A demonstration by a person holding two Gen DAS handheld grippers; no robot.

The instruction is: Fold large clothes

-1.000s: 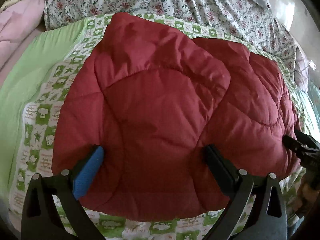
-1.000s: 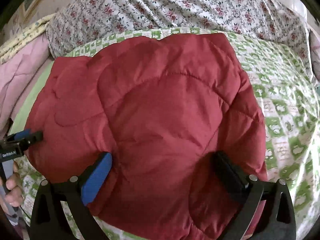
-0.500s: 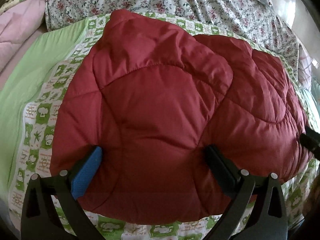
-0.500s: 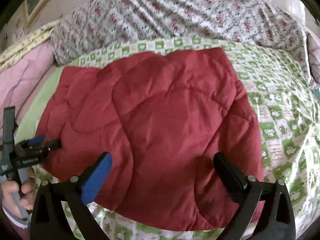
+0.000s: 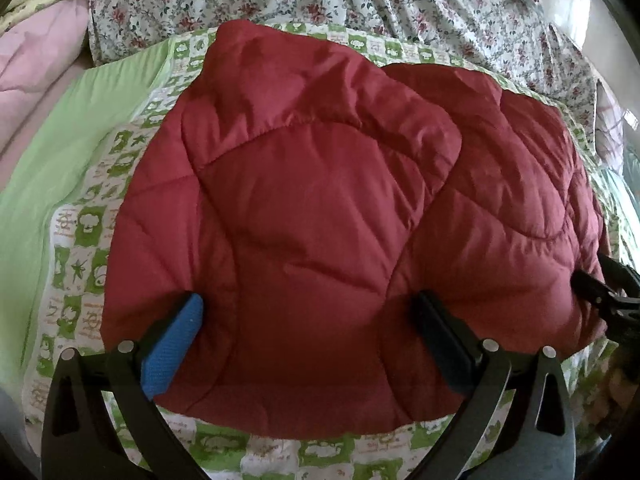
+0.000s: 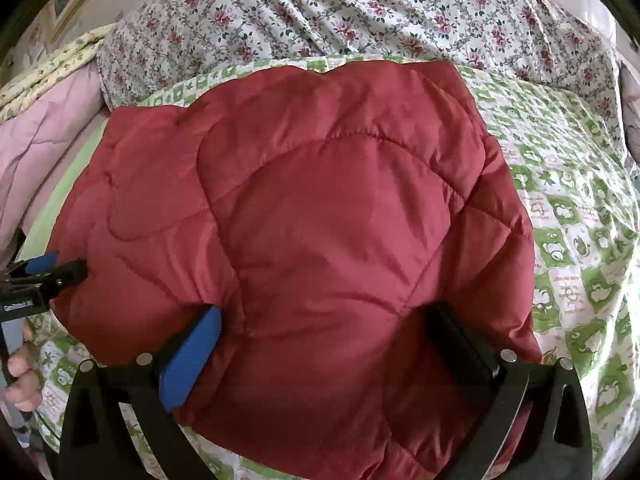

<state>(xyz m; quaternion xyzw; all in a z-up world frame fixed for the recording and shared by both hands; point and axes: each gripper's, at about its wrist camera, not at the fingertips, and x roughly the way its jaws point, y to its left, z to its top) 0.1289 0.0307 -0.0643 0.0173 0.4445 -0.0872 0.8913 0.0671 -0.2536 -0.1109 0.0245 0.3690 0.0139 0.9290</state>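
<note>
Red quilted jacket (image 5: 320, 220) lies folded on green-checked sheet (image 5: 80, 248) | left gripper (image 5: 308, 320) and right gripper (image 6: 328, 332) spread wide, pressing its near edge | sheet lettering illegible

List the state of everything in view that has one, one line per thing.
Red quilted jacket: folded into a puffy bundle, lying on the bed.
Left gripper: open, fingers spread over the jacket's near edge.
Right gripper: open, fingers spread over the jacket.
Green patterned sheet: spread flat under the jacket.
Floral bedding: rumpled behind.
</note>
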